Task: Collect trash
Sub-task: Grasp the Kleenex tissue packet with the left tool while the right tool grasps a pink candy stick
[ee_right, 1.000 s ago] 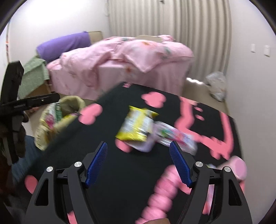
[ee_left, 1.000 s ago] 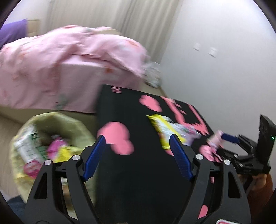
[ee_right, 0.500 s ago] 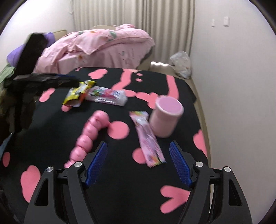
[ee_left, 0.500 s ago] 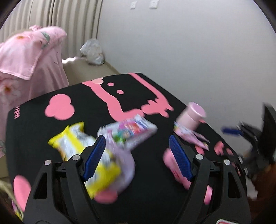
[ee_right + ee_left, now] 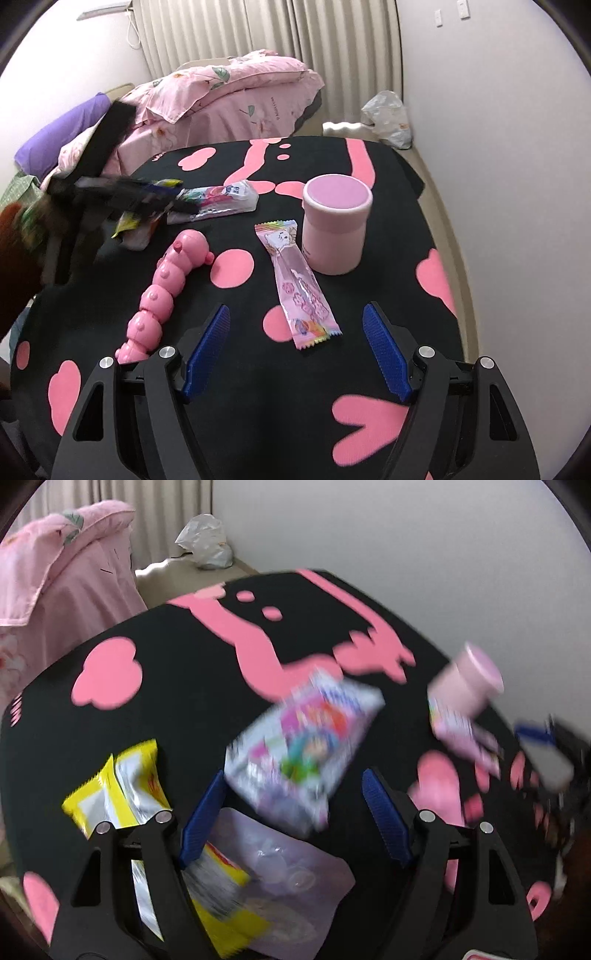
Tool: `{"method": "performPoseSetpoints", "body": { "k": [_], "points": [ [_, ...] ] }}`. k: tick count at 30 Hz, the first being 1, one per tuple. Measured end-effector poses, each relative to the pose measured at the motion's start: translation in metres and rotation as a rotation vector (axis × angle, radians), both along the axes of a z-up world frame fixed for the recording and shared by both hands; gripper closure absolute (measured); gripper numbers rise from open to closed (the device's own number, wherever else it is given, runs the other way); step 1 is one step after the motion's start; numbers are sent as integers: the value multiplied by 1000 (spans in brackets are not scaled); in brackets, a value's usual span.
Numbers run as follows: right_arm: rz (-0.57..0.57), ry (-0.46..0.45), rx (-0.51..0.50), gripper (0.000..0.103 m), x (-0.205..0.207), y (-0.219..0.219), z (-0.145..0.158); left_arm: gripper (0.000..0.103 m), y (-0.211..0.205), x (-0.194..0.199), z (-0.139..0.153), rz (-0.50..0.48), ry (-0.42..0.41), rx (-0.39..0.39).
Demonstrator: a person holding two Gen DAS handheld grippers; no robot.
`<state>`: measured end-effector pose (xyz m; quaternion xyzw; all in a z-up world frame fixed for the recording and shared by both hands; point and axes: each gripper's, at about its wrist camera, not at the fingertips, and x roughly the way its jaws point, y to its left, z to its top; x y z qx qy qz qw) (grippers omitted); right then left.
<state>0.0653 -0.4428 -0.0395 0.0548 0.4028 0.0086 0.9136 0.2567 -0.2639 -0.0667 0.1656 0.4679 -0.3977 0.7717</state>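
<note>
Over the wrappers, left gripper (image 5: 295, 812) now lower; jaws still wide.

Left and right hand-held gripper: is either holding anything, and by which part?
Nothing is held. The left hand-held gripper is open above the colourful wrapper; the right hand-held gripper is open near the pink candy wrapper.

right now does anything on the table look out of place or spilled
Nothing is spilled. Wrappers lie loose on the table: a pink one beside the upright cup, and a yellow one and a colourful one overlapping a clear packet under the open left gripper.
</note>
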Motion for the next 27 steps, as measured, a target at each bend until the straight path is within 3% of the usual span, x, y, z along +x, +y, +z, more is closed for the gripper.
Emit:
{"method": "performPoseSetpoints", "body": {
  "k": [4, 8, 10, 12, 16, 21, 24, 26, 27],
  "points": [
    [22, 16, 3, 32, 18, 0, -5, 31, 17, -29, 0, 3, -12, 5],
    [22, 43, 1, 33, 40, -2, -14, 31, 33, -39, 3, 19, 42, -49],
    [26, 61, 15, 45, 47, -4, -19, 32, 37, -37, 7, 25, 61, -84],
    [31, 79, 26, 78, 52, -5, -23, 32, 37, -32, 16, 27, 23, -138],
    [43, 70, 21, 88, 43, 5, -20, 32, 22, -14, 36, -16, -83, -216],
    [33, 19, 25, 88, 12, 16, -9, 32, -24, 24, 21, -36, -86, -84],
    [30, 2, 44, 88, -6, 17, -5, 33, -36, 29, 7, -69, -16, -23],
    [32, -3, 59, 88, -15, 16, -5, 45, -37, 25, -1, -79, 33, 9],
    [30, -3, 60, 88, -18, 16, -5, 47, -35, 20, -1, -72, 10, 21]
  ]
}}
